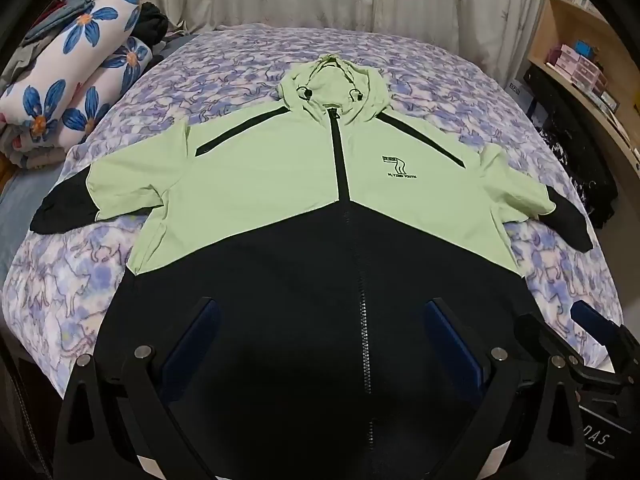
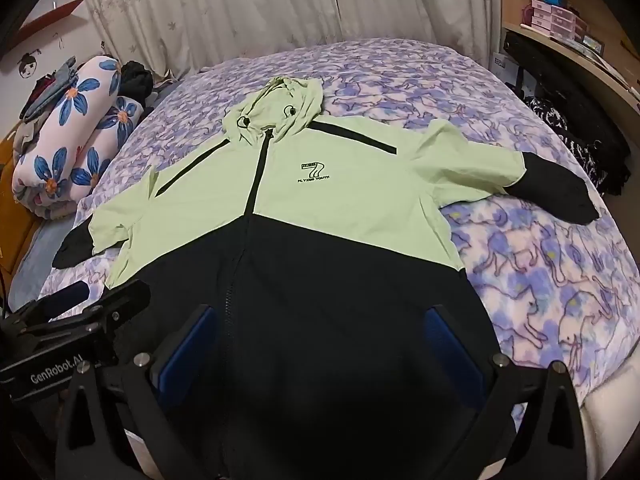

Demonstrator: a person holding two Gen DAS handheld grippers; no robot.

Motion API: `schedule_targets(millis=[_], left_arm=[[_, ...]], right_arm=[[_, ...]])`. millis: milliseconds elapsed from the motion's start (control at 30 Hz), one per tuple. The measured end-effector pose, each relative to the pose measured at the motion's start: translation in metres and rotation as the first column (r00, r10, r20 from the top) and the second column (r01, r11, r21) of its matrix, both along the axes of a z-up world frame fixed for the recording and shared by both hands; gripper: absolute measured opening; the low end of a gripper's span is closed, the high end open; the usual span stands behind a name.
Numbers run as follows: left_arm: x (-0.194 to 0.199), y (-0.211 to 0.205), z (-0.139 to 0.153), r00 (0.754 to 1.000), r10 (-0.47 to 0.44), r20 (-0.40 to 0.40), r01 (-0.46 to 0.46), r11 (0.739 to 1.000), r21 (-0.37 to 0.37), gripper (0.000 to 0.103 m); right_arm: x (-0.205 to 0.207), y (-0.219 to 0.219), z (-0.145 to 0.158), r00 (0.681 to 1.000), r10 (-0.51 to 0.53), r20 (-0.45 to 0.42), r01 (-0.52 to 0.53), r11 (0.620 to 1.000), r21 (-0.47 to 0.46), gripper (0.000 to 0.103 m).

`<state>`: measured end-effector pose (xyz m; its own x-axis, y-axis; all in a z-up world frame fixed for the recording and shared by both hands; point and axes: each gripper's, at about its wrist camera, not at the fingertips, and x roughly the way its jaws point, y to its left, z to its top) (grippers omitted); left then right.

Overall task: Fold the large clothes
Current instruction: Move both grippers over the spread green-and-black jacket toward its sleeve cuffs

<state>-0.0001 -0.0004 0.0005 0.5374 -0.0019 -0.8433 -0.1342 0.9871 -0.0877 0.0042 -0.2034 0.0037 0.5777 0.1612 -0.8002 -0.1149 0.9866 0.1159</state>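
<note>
Pale-green and black zip-up hooded jacket [image 1: 320, 208] flat on bed, hood away; left gripper [image 1: 320, 312], right gripper [image 2: 320, 316] both wide apart, empty, over hem.

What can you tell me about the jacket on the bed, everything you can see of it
The jacket is a hooded zip-up, pale green across the chest, hood and upper sleeves, black across the lower body and cuffs. It looks like thin, smooth fabric. A black zipper runs down the middle, closed, with black diagonal stripes at the shoulders and a small black logo on the chest. It lies face up and flat on the bed, sleeves spread out to the sides, hood toward the curtain. Both grippers, left and right, hang open over its black hem.
</note>
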Motion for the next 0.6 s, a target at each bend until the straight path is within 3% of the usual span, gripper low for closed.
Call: schedule_targets(millis=[367, 600], left_arm=[[-0.005, -0.01, 0.008, 0.999, -0.015, 0.041, 0.014, 0.999, 0.041, 0.101], [-0.011, -0.011, 0.015, 0.993, -0.014, 0.116, 0.004, 0.996, 0.085, 0.101]], right_arm=[[-0.002, -0.009, 0.0, 1.0, -0.007, -0.002, 0.007, 1.0, 0.007, 0.103], [-0.003, -0.01, -0.002, 1.0, -0.004, 0.001, 0.004, 1.0, 0.005, 0.103]])
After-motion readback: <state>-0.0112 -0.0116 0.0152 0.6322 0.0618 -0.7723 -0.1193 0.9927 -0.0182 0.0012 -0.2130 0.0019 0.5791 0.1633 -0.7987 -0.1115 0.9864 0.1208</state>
